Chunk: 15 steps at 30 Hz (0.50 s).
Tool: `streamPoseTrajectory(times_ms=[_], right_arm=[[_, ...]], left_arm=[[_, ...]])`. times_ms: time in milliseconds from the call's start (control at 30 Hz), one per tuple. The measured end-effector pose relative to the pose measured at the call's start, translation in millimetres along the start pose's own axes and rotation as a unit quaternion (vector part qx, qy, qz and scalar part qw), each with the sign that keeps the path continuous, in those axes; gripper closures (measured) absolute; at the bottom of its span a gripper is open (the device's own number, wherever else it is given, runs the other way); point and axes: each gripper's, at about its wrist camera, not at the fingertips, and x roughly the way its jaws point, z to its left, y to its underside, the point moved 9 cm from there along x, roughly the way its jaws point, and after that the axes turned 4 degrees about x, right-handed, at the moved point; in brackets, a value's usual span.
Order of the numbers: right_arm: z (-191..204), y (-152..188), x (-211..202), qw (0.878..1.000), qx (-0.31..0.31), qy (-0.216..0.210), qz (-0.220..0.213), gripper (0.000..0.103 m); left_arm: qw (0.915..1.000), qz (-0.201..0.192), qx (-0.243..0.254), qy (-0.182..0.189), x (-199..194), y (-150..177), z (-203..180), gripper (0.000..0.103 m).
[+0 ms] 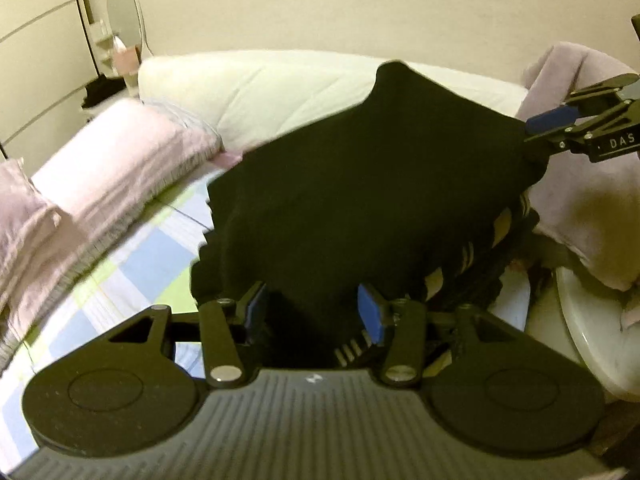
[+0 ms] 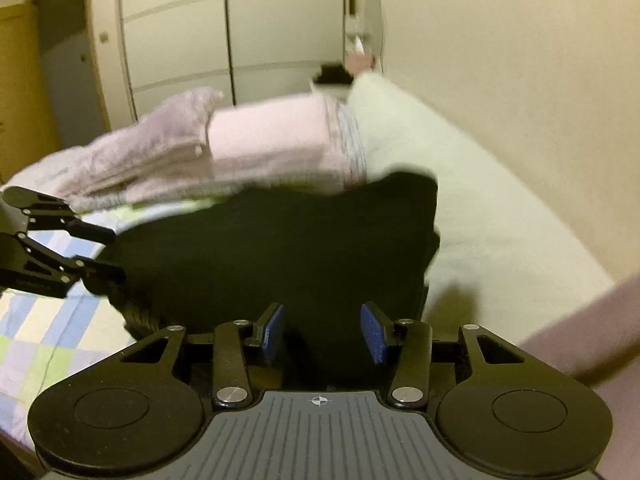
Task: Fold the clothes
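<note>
A black garment (image 1: 360, 184) with a striped lining lies spread on the bed, also in the right wrist view (image 2: 280, 248). My left gripper (image 1: 314, 310) is open, its blue pads (image 1: 370, 308) either side of the garment's near edge. My right gripper (image 2: 322, 334) is open at the garment's other edge. In the left wrist view the right gripper (image 1: 556, 120) sits at the garment's far right corner. In the right wrist view the left gripper (image 2: 106, 254) sits at its left edge.
The bed has a checked sheet (image 1: 120, 264). Pink folded bedding (image 1: 116, 164) lies to the left, a white pillow (image 1: 272, 92) along the wall, and a mauve towel (image 1: 580, 200) at right. A mirror (image 1: 124, 12) and wardrobe (image 2: 232, 28) stand behind.
</note>
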Motion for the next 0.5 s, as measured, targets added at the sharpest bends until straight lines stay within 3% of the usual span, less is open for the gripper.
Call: streamPoseTrajectory(times_ms=[267,300,333,400,500], right_arm=[[0.2,-5.3,-14.9,0.999,0.027,0.023,-0.021,0.056],[-0.8,-3.6,-17.4,0.999,0.036,0.029,-0.024,0.053],[-1.3,-0.2,-20.3,0.998,0.047,0.034,-0.027,0.035],[-1.0,6.6,-26.2,0.996,0.067,0.046,-0.034,0.012],[6.7,19.2,-26.3,0.996,0.077,0.046,-0.024,0.012]], left_arm=[[0.9993,-0.016,-0.027,-0.018,-26.0,1.6,11.1,0.056],[0.9991,-0.014,-0.034,-0.020,-29.3,4.5,12.5,0.055],[0.9989,-0.011,-0.041,-0.021,-32.5,8.5,13.6,0.051],[0.9981,-0.003,-0.057,-0.024,-38.8,16.7,15.5,0.043],[0.9947,0.013,-0.099,-0.025,-45.5,32.8,15.4,0.031]])
